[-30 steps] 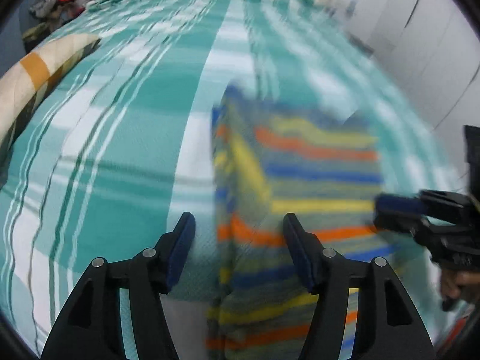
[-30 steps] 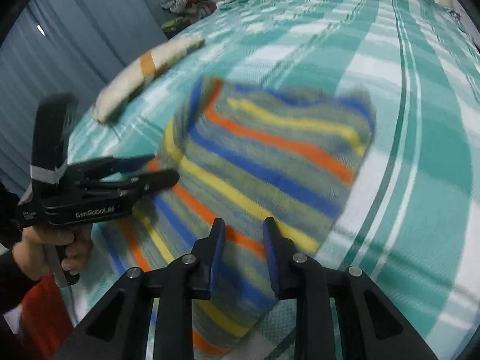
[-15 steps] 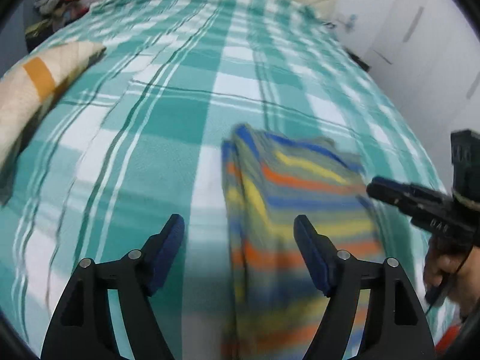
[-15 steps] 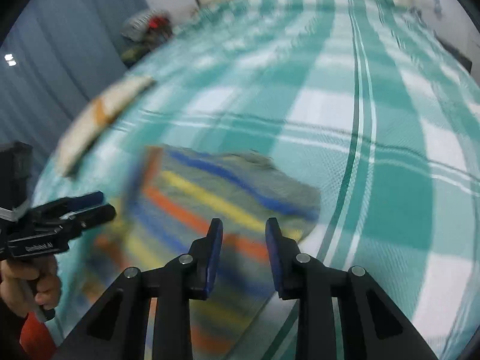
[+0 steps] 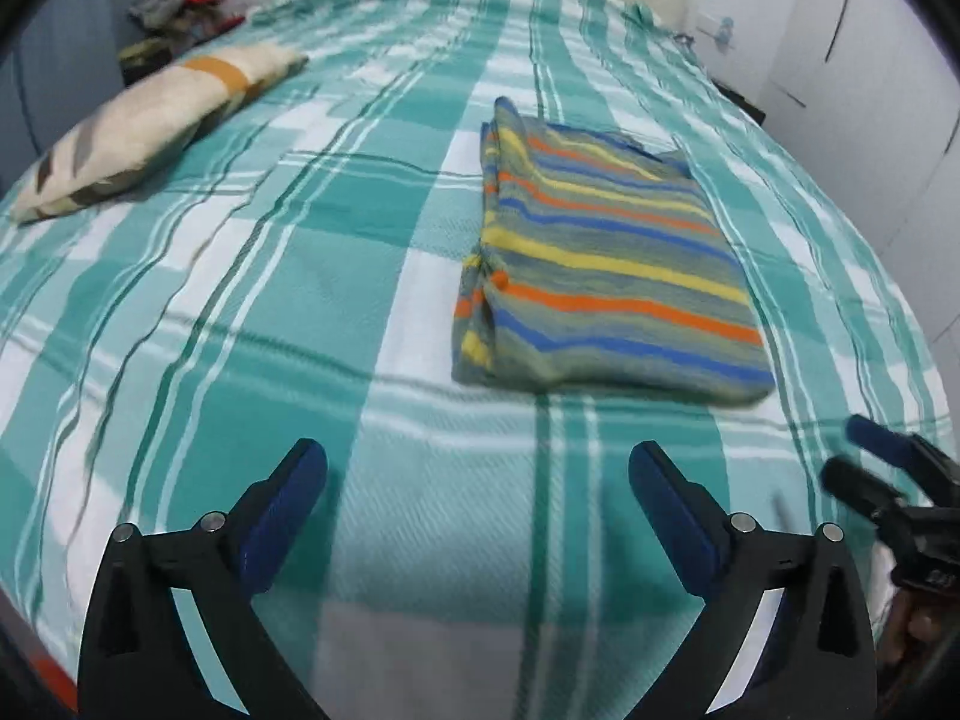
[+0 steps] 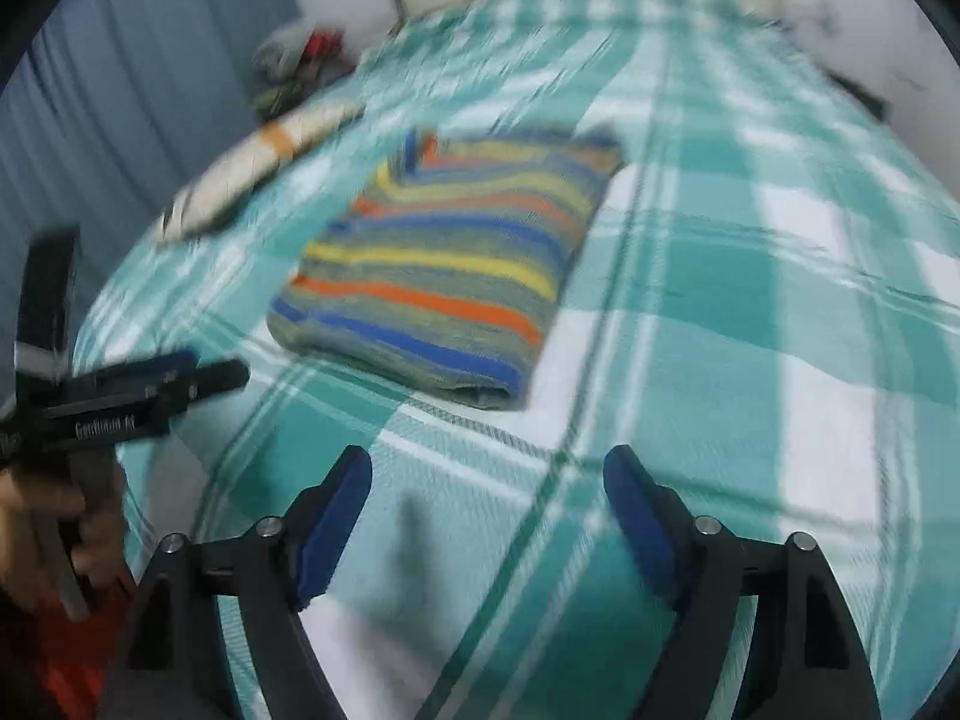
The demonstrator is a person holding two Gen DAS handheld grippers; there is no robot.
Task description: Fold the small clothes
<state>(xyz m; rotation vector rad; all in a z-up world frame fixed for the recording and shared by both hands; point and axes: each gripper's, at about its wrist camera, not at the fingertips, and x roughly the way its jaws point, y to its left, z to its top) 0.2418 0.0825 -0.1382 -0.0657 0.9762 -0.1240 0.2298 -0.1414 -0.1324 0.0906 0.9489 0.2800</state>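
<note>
Striped in blue, orange, yellow and grey, the folded knit garment (image 5: 606, 282) lies flat on the teal-and-white plaid bedspread (image 5: 270, 276), ahead of both our tools and touching neither. Our left gripper (image 5: 478, 492) hangs spread wide and empty; our right gripper (image 6: 486, 498) likewise gapes with nothing between its 2 blue-padded fingers (image 6: 333, 516). Far left of the left gripper rests a cream patterned pillow (image 5: 150, 126).
</note>
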